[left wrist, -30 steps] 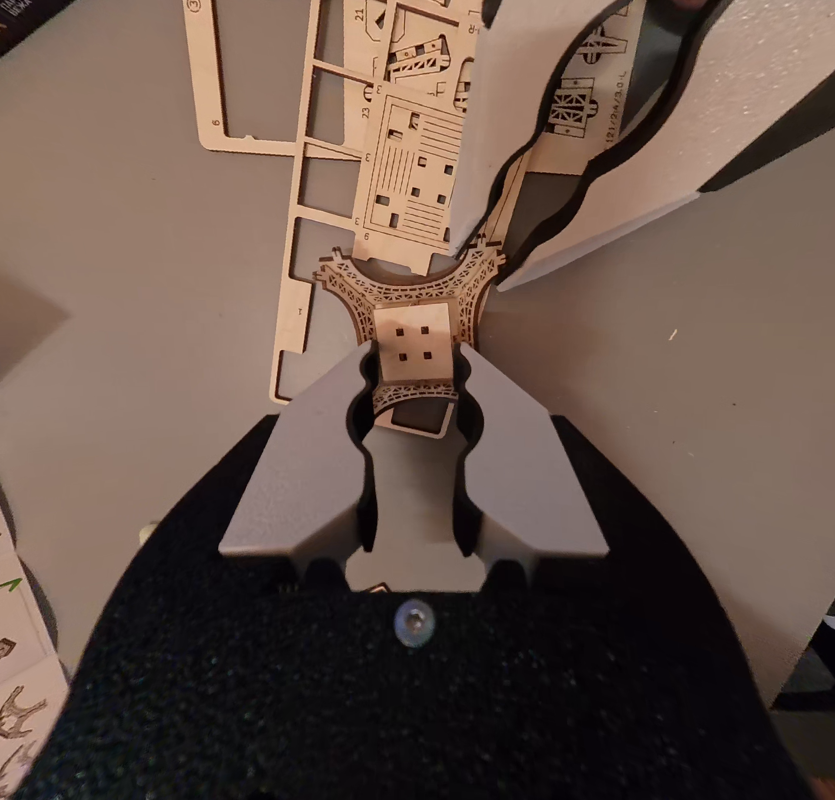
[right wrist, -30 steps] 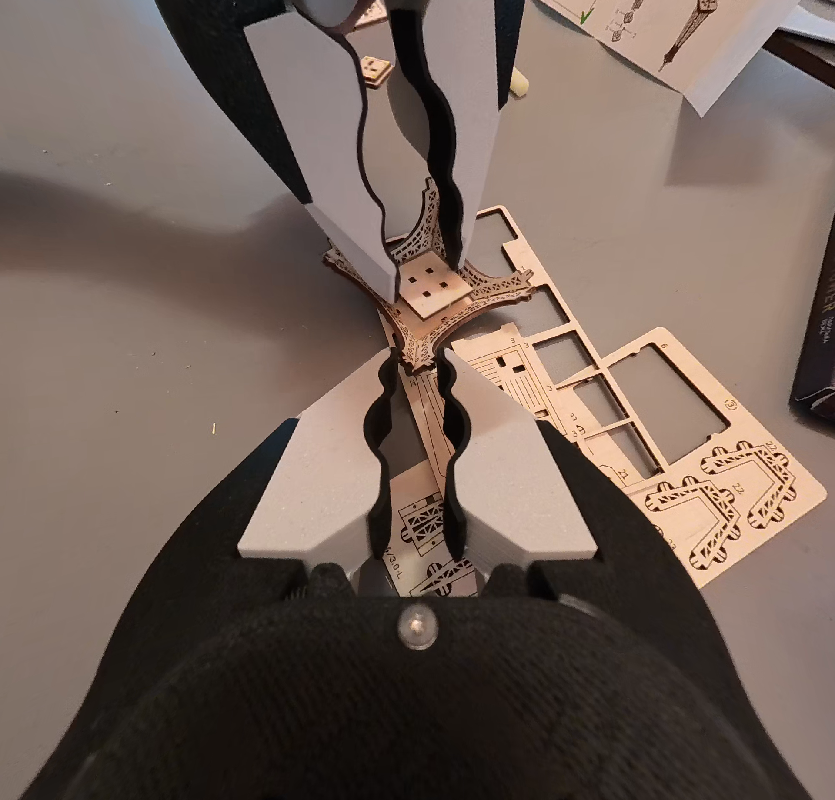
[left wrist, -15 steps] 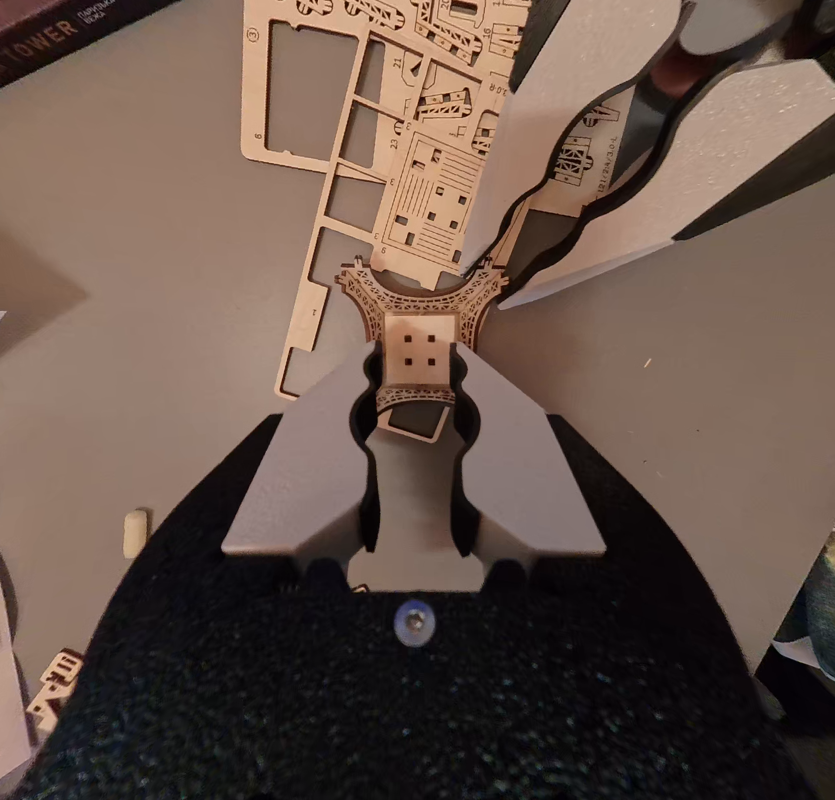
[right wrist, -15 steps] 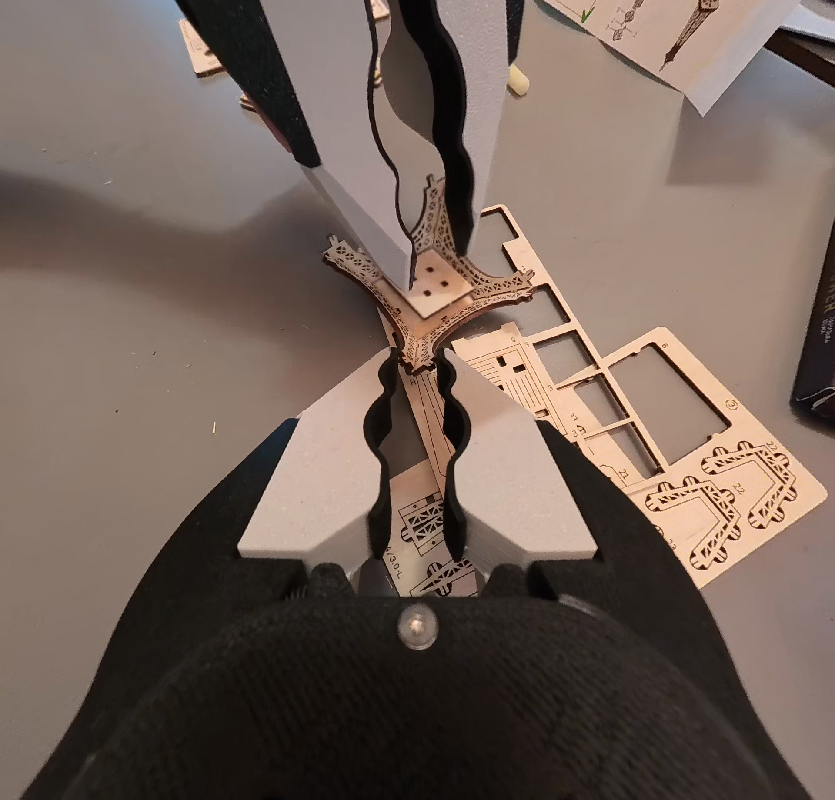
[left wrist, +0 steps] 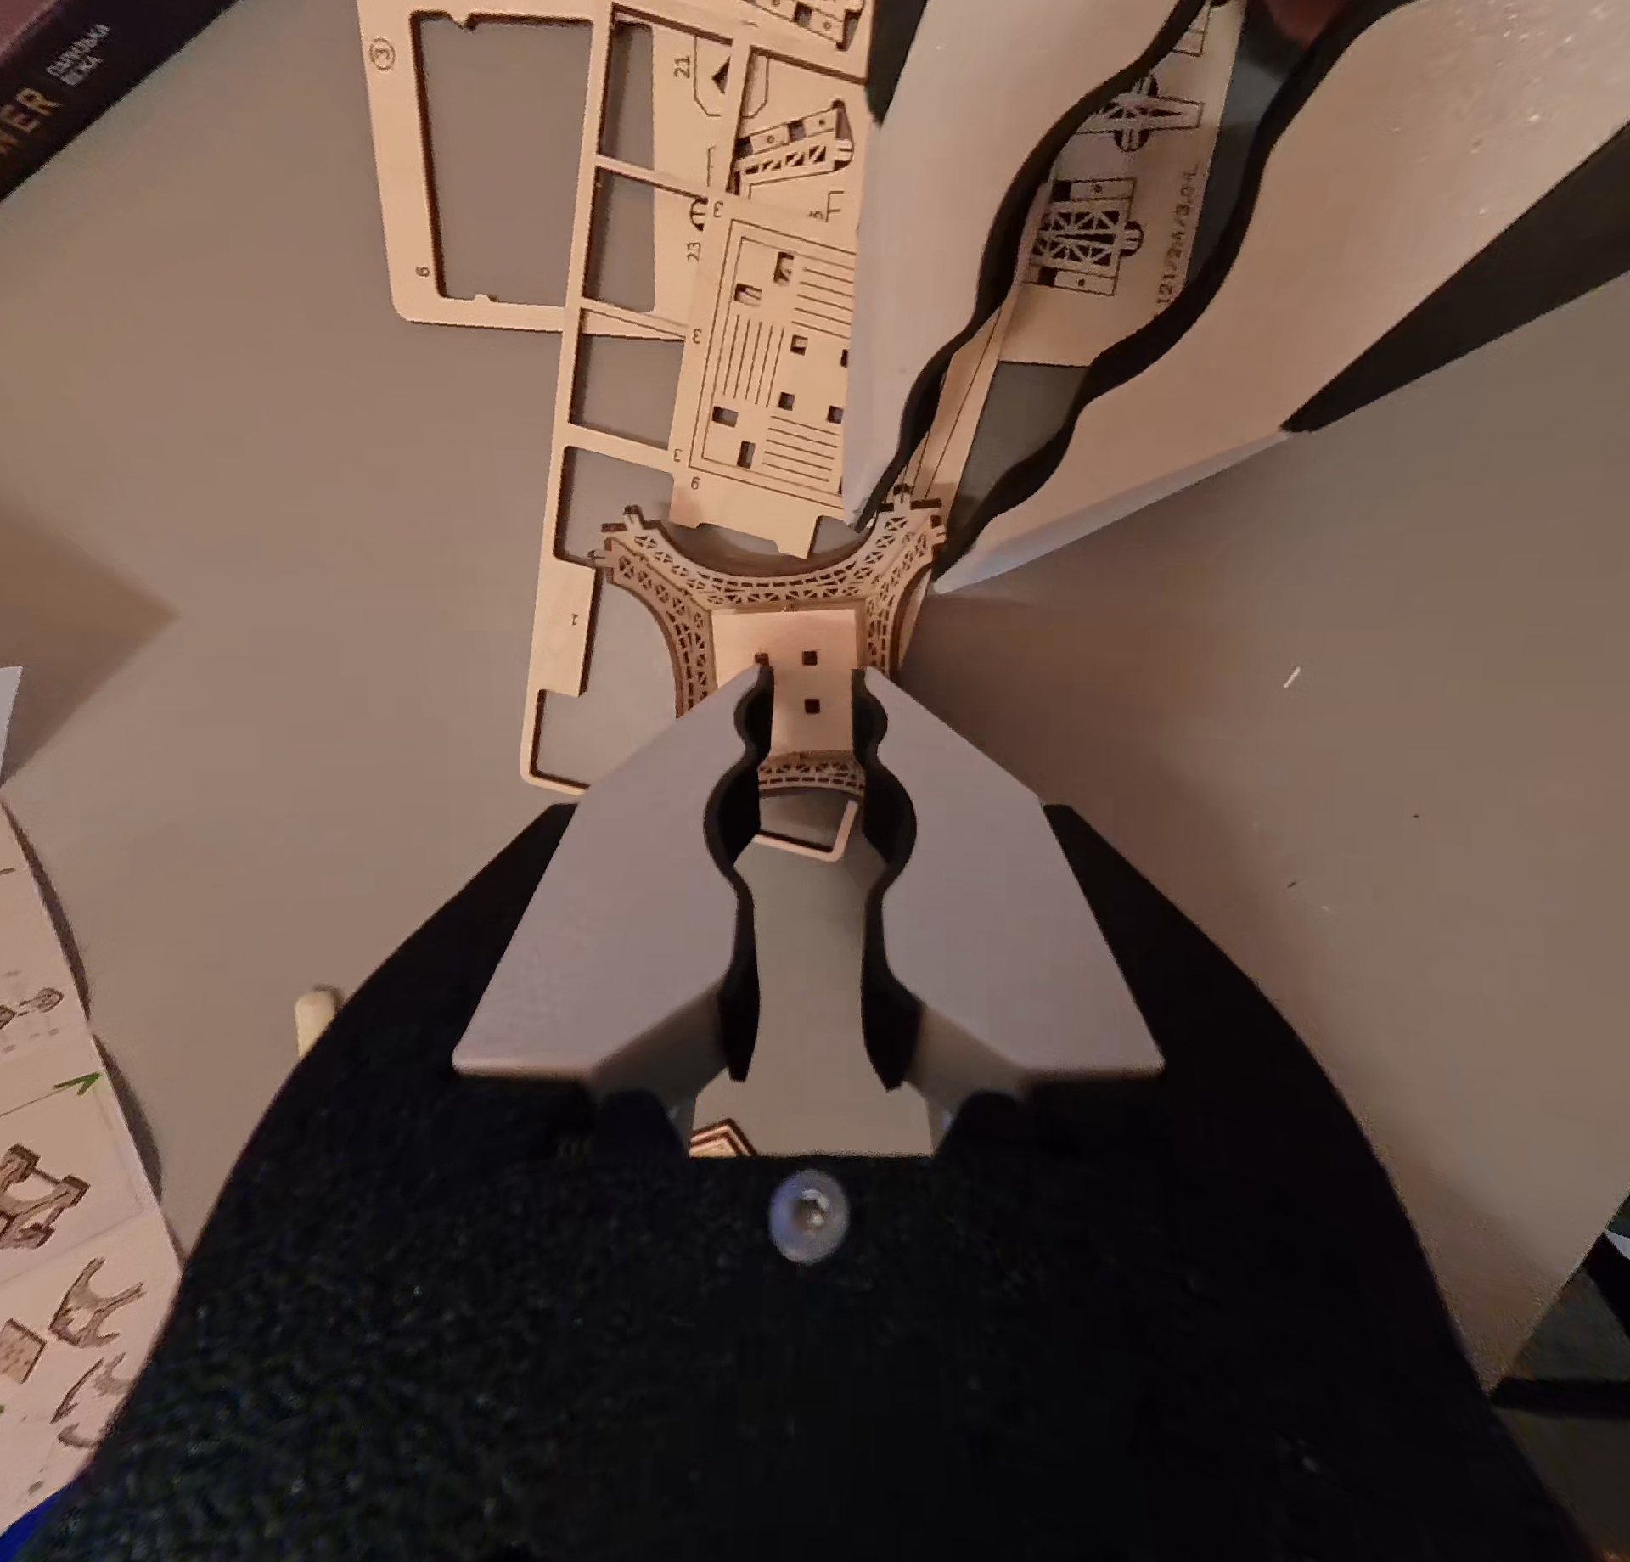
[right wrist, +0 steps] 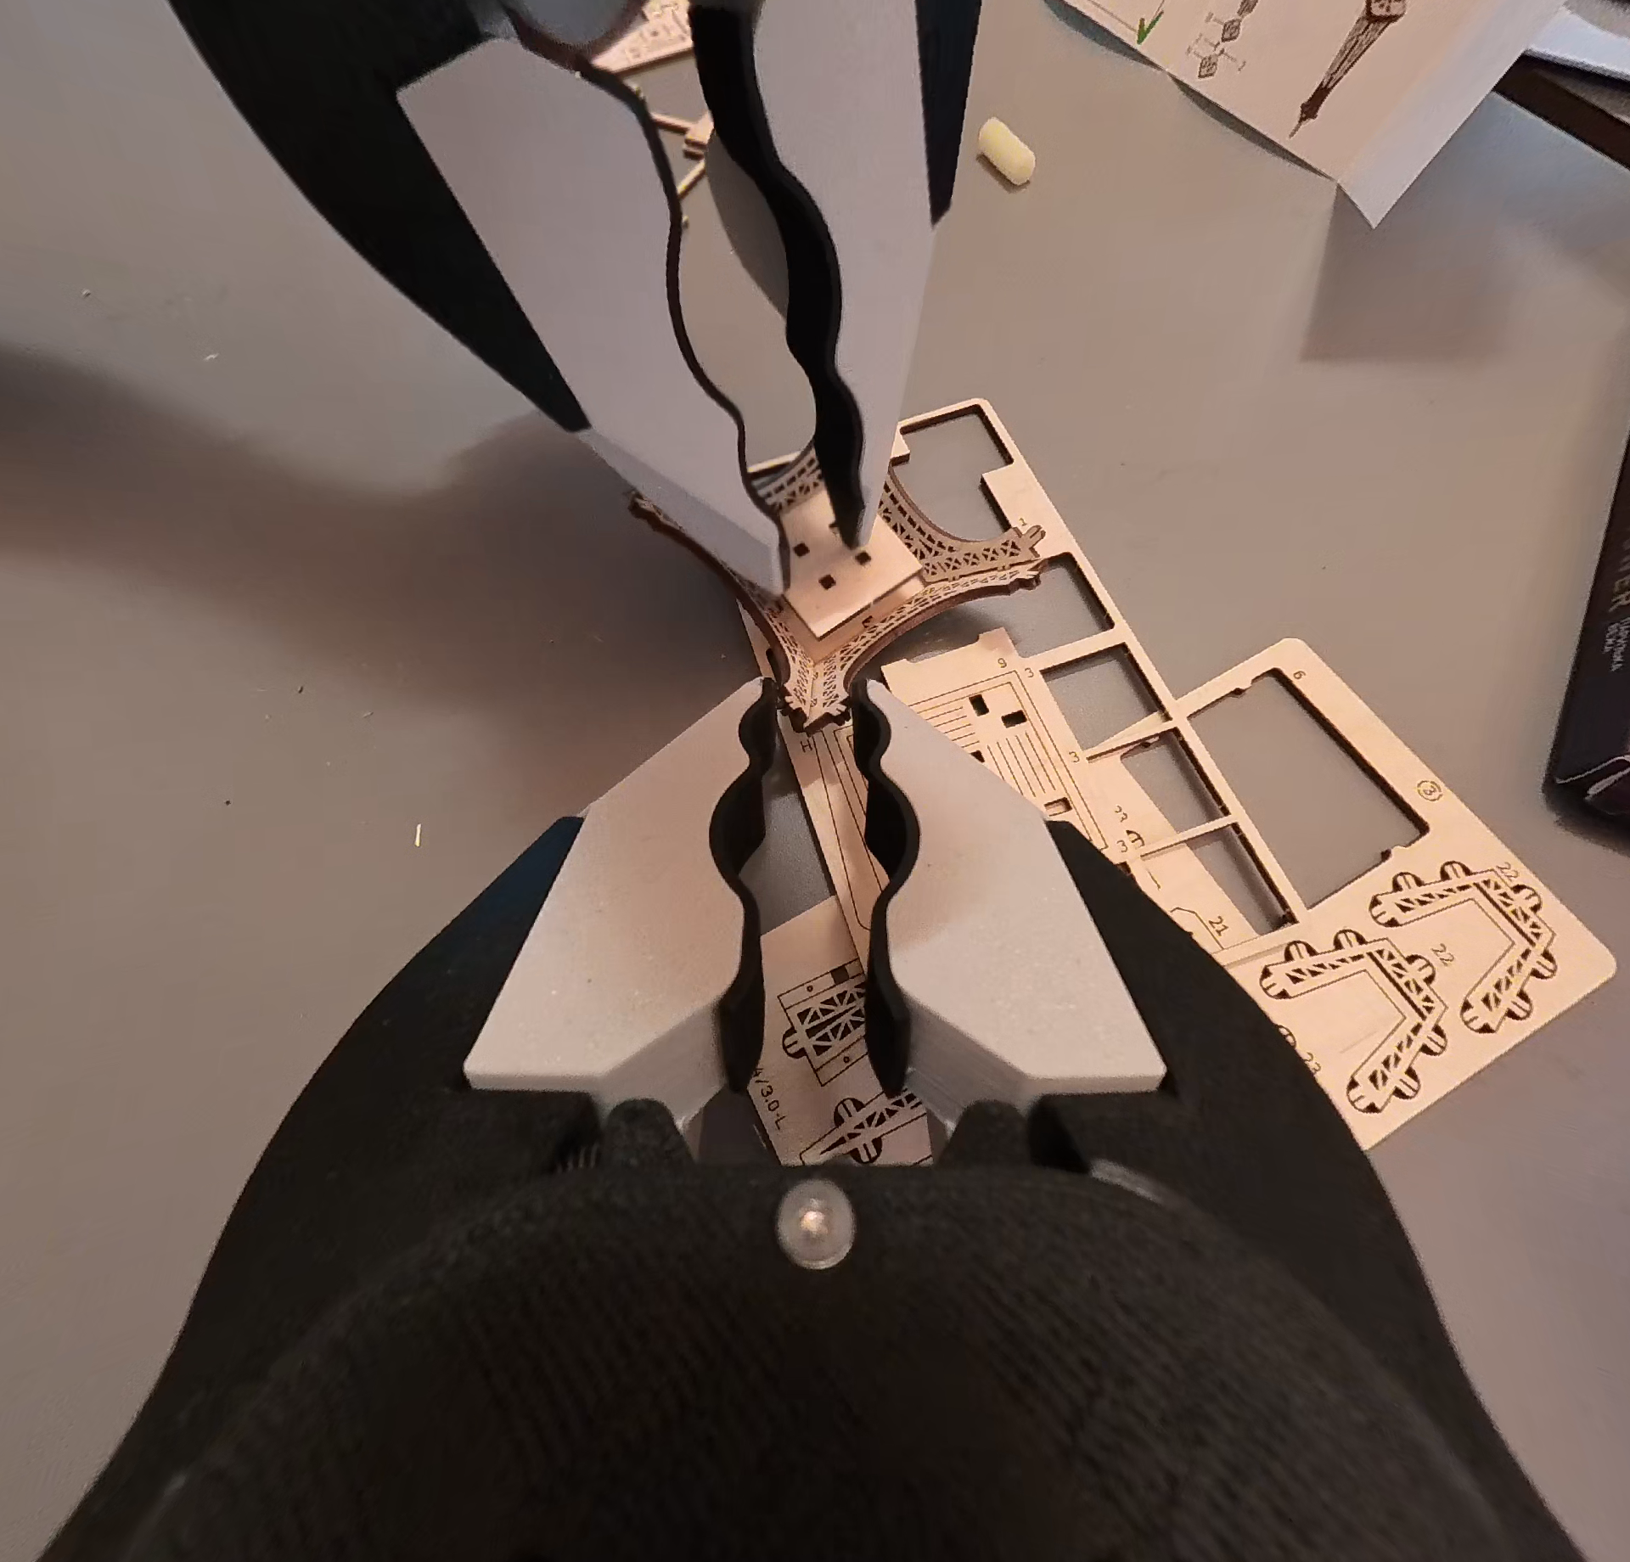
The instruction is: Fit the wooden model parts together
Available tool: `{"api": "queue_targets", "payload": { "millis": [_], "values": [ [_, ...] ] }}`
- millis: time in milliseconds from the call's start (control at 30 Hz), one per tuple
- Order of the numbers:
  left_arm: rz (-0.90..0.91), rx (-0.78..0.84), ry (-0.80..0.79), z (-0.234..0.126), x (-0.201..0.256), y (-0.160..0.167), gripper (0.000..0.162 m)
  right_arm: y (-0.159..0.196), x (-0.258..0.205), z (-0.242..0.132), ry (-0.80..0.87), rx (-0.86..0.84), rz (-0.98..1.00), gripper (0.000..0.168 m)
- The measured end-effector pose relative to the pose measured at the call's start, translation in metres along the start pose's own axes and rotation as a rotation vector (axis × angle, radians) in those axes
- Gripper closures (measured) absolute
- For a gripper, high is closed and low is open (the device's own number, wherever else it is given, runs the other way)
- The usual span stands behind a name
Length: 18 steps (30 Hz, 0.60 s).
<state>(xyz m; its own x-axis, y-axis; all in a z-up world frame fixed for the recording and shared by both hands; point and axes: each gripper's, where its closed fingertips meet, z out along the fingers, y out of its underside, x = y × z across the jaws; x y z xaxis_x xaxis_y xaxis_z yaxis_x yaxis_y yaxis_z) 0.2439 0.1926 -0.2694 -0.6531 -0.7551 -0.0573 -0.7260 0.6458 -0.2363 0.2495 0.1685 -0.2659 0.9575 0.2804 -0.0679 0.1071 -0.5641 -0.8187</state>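
The wooden tower base (left wrist: pixel 776 589) stands on four lattice legs on the grey table, partly over a cut-out part sheet (left wrist: pixel 767 391). A square platform plate with small holes (left wrist: pixel 807 638) lies on top of it. My left gripper (left wrist: pixel 813 691) comes down from above. Its jaws stand a narrow gap apart and its tips rest on the plate, hiding one hole; it also shows in the right wrist view (right wrist: pixel 807 558). My right gripper (right wrist: pixel 813 695) is shut on the foot of the nearest leg of the tower base (right wrist: pixel 953 549). It also shows in the left wrist view (left wrist: pixel 900 549).
The part sheet (right wrist: pixel 988 726) stretches to the right with several lattice parts in it. A dark box (right wrist: pixel 1596 726) lies at the right edge. Instruction sheets (right wrist: pixel 1323 20) and a small cream peg (right wrist: pixel 1007 153) lie at the back. Loose wooden bits (right wrist: pixel 653 29) lie behind the left gripper. Both grippers' tips are close together, under 4 cm apart. The small cream peg (right wrist: pixel 1007 153) is about 20 centimeters from both grippers' fingertips.
My left gripper's jaws have narrowed and its tips have moved from the plate's sides onto its top. The right gripper and the tower base have stayed in place.
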Motion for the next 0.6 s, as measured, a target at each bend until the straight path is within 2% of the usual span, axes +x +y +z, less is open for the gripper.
{"api": "queue_targets", "payload": {
  "millis": [600],
  "values": [
    [0.02,-0.003,-0.001,0.0029,-0.0003,-0.0015,0.148,-0.0001,0.0004,0.0001,-0.003,0.001,0.008,0.154]
  ]
}}
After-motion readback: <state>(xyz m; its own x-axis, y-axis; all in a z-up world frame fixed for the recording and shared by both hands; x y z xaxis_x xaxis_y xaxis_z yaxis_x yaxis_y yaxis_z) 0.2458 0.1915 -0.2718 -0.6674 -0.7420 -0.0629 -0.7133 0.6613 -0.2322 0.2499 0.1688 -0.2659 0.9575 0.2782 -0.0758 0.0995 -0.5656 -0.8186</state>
